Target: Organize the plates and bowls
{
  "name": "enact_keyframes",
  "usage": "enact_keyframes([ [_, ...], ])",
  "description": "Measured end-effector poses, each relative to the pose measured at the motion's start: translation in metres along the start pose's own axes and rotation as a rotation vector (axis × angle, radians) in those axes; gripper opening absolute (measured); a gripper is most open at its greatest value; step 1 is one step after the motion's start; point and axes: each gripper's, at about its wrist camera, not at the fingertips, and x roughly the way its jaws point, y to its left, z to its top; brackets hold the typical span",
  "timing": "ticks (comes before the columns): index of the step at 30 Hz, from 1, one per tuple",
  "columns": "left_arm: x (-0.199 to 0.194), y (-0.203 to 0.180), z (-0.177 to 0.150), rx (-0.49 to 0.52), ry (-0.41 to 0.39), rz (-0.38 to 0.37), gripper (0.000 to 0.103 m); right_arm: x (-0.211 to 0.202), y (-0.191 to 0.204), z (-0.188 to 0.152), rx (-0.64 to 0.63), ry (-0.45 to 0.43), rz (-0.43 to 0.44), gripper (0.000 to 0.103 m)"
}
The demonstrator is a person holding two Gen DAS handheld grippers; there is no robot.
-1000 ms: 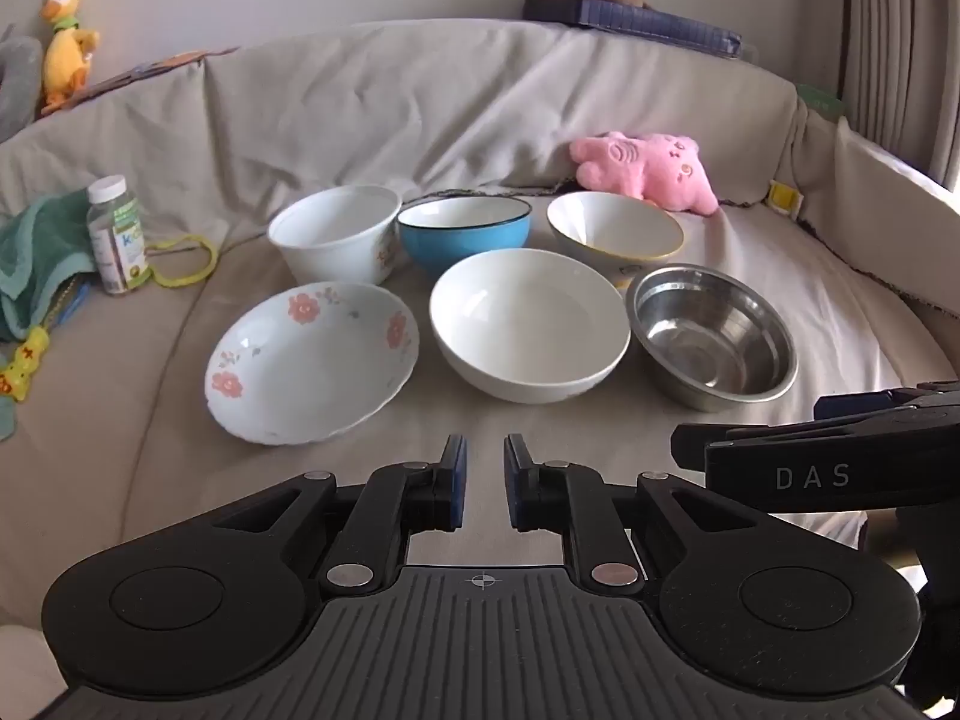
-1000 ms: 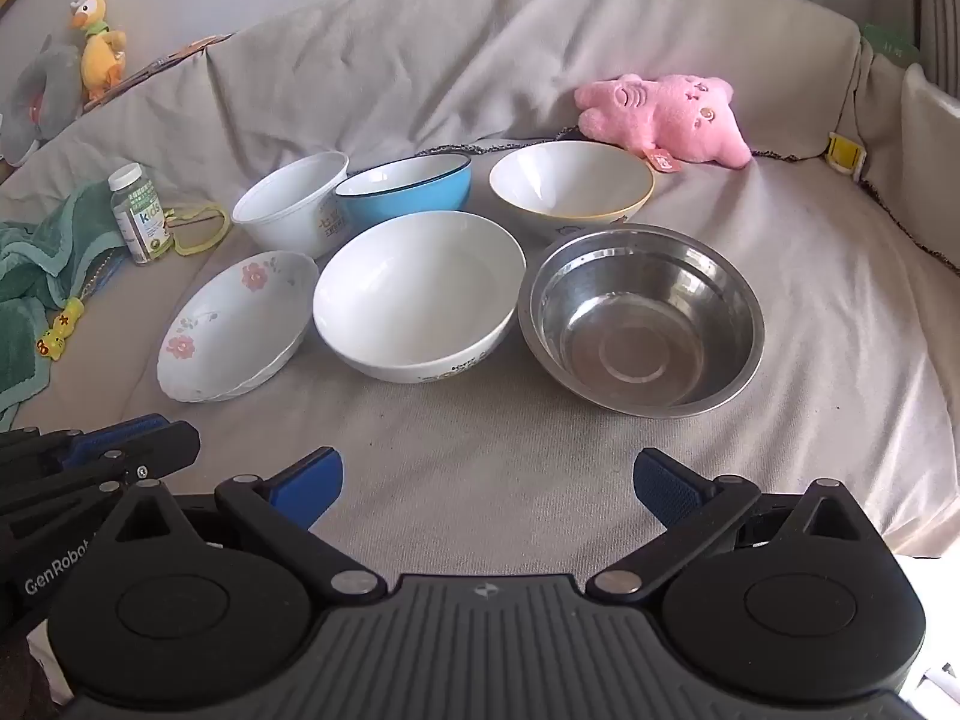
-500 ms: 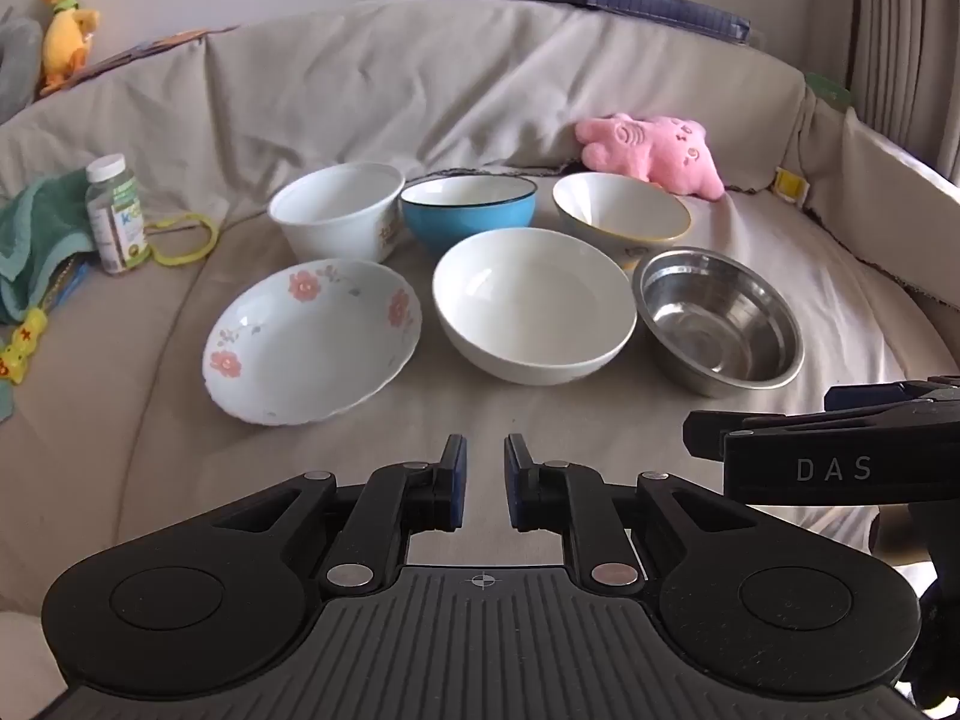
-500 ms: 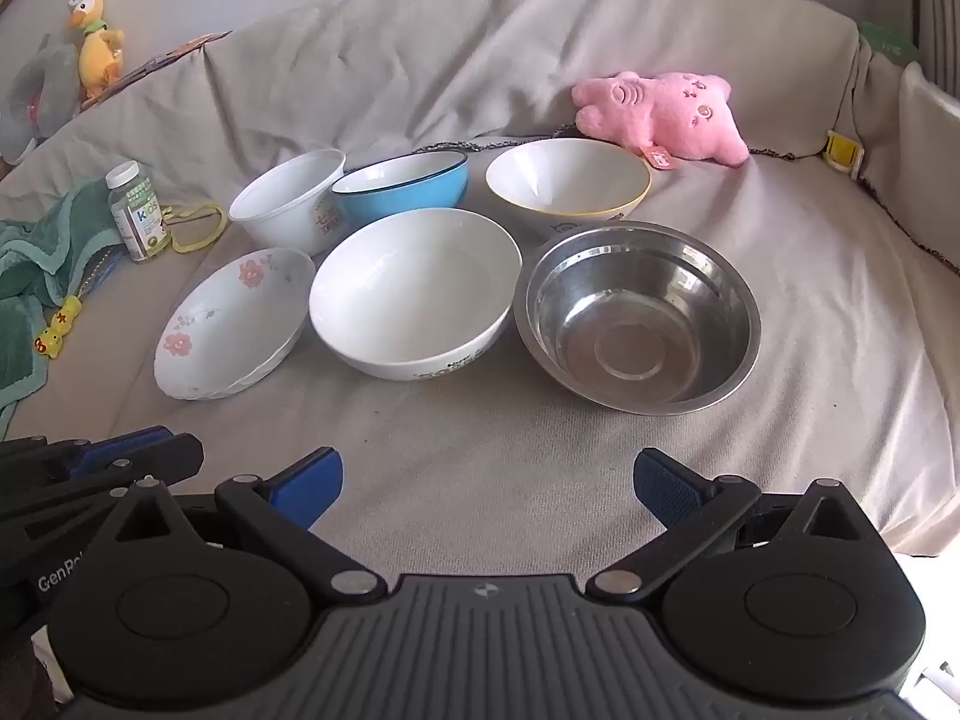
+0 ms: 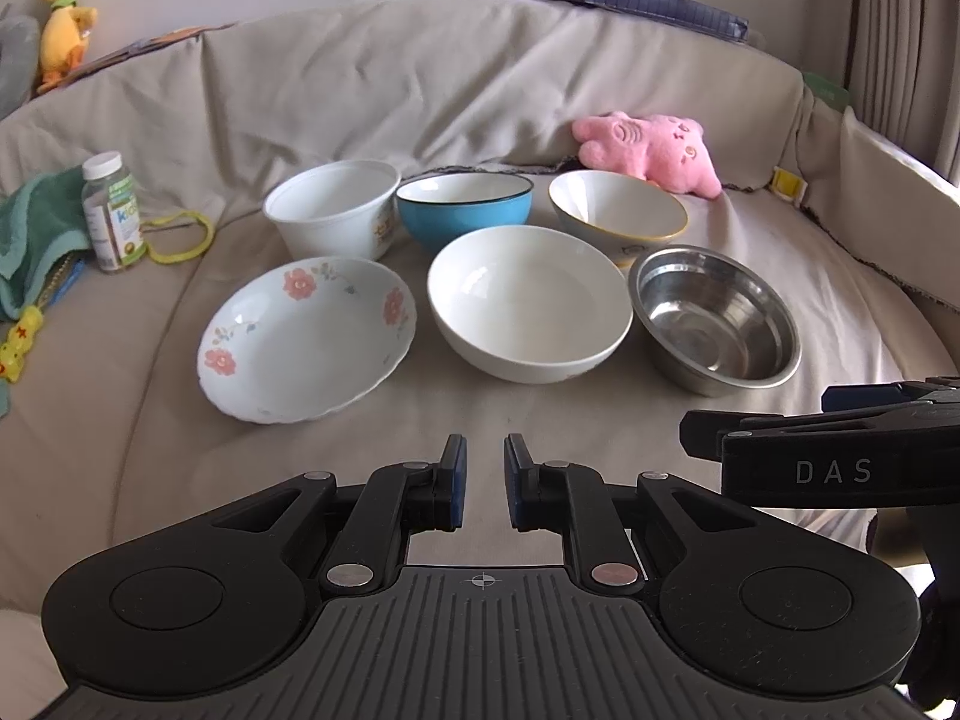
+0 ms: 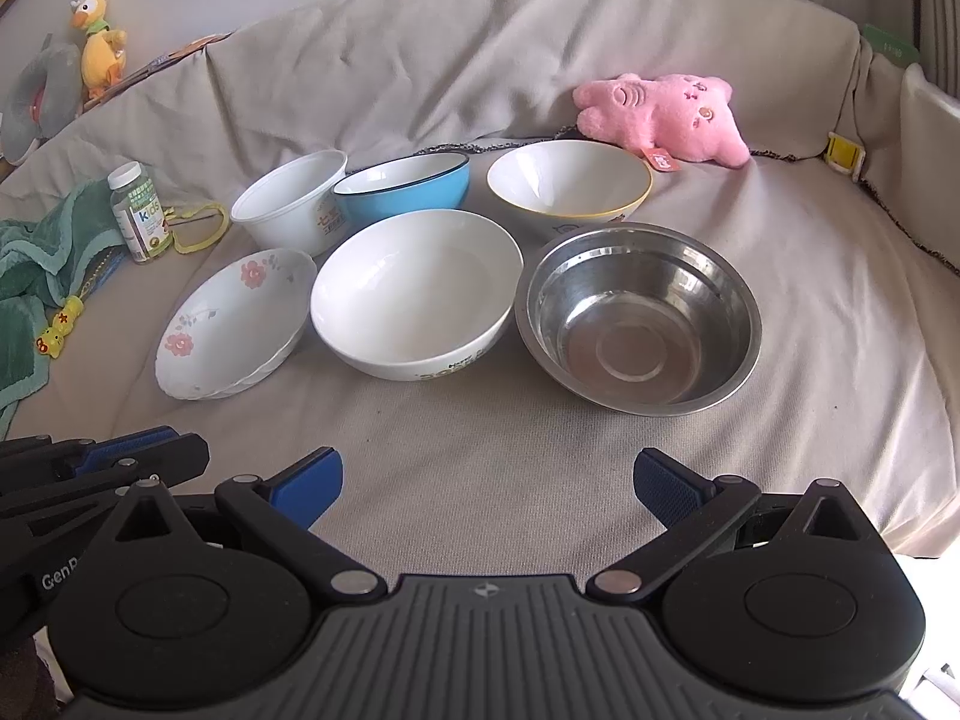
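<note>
- Two grippers hang over the near edge of the sofa (image 6: pixel 840 276), both empty: the left gripper (image 5: pixel 483 480) has its jaws drawn together with only a narrow slit between them, and the right gripper (image 6: pixel 487 483) has its jaws spread wide apart.
- Little has changed in the last second: the bowls sit slightly lower in the left view than a second ago, neither gripper's jaws have altered, and no dish has shifted. I judge that sorting has not begun.
- Just beyond the grippers runs the near row: a flowered plate (image 5: pixel 309 339) on the left, a wide white bowl (image 5: pixel 531 300) in the middle, a steel bowl (image 6: pixel 639 318) on the right.
- The far row holds a deep white bowl (image 5: pixel 333 207), a blue bowl (image 5: pixel 465 210) and a yellow-rimmed bowl (image 6: pixel 570 186); neighbours look close or touching.
- The steel bowl lies nearest ahead of the right gripper, well apart from it; the plate and wide bowl lie ahead of the left.
- The left gripper would probably need to part its jaws before taking a rim.
- Farther out lie a pink plush toy (image 6: pixel 666 111) and a small bottle (image 5: pixel 112 213).
</note>
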Motion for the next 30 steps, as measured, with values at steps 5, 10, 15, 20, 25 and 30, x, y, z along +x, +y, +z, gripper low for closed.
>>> enact_keyframes([
  [5, -0.0002, -0.0009, -0.0009, 0.001, -0.002, -0.005, 0.016, 0.0002, -0.0006, 0.0, -0.001, 0.002, 0.005, 0.103],
  [10, -0.0002, -0.0004, -0.001, 0.001, -0.002, -0.008, 0.016, 0.0002, -0.0006, -0.0003, 0.0, 0.001, 0.005, 0.103],
  [15, -0.0004, -0.0003, -0.0017, 0.004, -0.003, -0.01, 0.016, 0.001, -0.0004, -0.0013, 0.003, 0.004, 0.005, 0.103],
  [20, 0.0001, -0.0015, -0.0021, 0.005, -0.002, -0.011, 0.016, 0.0025, -0.0009, -0.003, 0.003, 0.007, 0.009, 0.103],
  [25, 0.0001, -0.0018, -0.0022, 0.005, -0.002, -0.01, 0.016, 0.0026, -0.0012, -0.0036, 0.005, 0.008, 0.009, 0.103],
  [30, 0.0, -0.0021, -0.0022, 0.005, -0.002, -0.01, 0.016, 0.0023, -0.0008, -0.0041, 0.004, 0.006, 0.011, 0.103],
])
